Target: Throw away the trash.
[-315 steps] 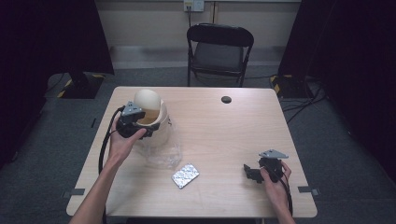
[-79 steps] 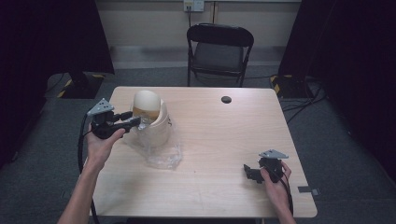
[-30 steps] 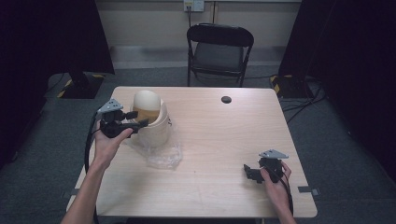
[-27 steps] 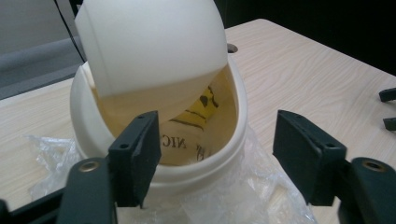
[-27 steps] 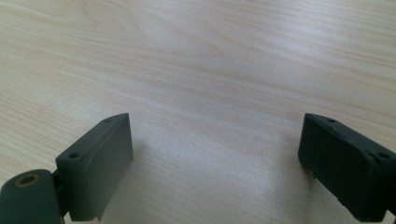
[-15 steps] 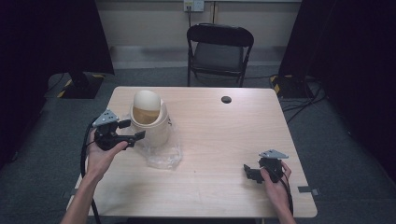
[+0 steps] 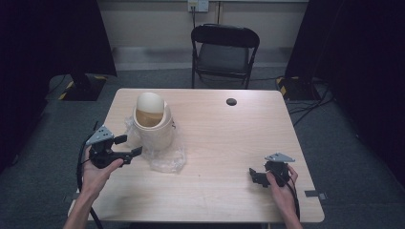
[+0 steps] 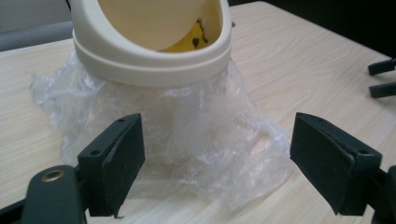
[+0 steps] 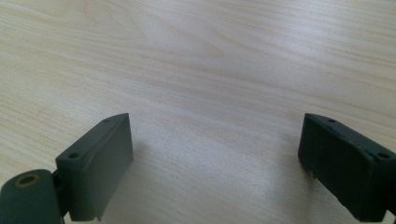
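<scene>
The left gripper (image 7: 136, 151) has its fingers (image 8: 116, 161) spread wide with nothing between them; they have just been opening. Straight ahead of them, just beyond the tips, lies the crumpled clear plastic bag (image 8: 187, 140) that skirts the base of the small cream bin (image 7: 153, 121), whose swing lid (image 7: 149, 104) tilts back above a dark opening. The bin stands upright on the left half of the worktop (image 7: 224, 138), its long axis vertical, so the fingers, held roughly level and pointing toward it, face its lower wall and the bag's loose folds. The left hand (image 7: 98, 171) is much the nearer. The right gripper (image 7: 254, 176) rests well apart near the worktop's front right corner, its fingers (image 9: 98, 163) also wide over bare wood, holding nothing.
</scene>
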Motion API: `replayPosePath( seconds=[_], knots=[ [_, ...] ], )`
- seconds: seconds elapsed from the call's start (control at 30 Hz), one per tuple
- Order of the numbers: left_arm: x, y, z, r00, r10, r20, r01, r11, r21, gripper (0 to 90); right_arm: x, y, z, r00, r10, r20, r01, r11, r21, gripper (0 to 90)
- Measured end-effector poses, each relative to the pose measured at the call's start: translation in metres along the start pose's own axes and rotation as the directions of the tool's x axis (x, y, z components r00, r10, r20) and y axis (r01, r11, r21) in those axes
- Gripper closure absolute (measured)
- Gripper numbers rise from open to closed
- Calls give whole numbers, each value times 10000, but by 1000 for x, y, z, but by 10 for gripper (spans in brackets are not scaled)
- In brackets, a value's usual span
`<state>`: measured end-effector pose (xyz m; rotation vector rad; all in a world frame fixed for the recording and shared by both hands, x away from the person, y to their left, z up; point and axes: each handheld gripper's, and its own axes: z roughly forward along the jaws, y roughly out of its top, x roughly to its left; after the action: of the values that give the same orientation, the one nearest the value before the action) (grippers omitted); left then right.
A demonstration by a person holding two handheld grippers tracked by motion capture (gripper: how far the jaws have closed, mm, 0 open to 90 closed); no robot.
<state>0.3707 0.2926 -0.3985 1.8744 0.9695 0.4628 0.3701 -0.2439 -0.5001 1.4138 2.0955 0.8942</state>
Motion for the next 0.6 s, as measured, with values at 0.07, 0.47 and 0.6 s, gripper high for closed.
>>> replayPosePath(
  seconds=[0.07,0.47,0.6],
  knots=[
    [-1,-4,0,9999,25,-122,-24,9999,105,176,0,0,0,10000,-5,0,5,10000,2,94],
    [0,-47,0,9993,-384,2,382,9946,965,160,0,0,0,10000,-5,0,5,10000,1,94],
    [-2,-58,6,9994,-342,-76,350,9881,1498,160,0,0,0,10000,-3,0,3,10000,-1,94]
  ],
)
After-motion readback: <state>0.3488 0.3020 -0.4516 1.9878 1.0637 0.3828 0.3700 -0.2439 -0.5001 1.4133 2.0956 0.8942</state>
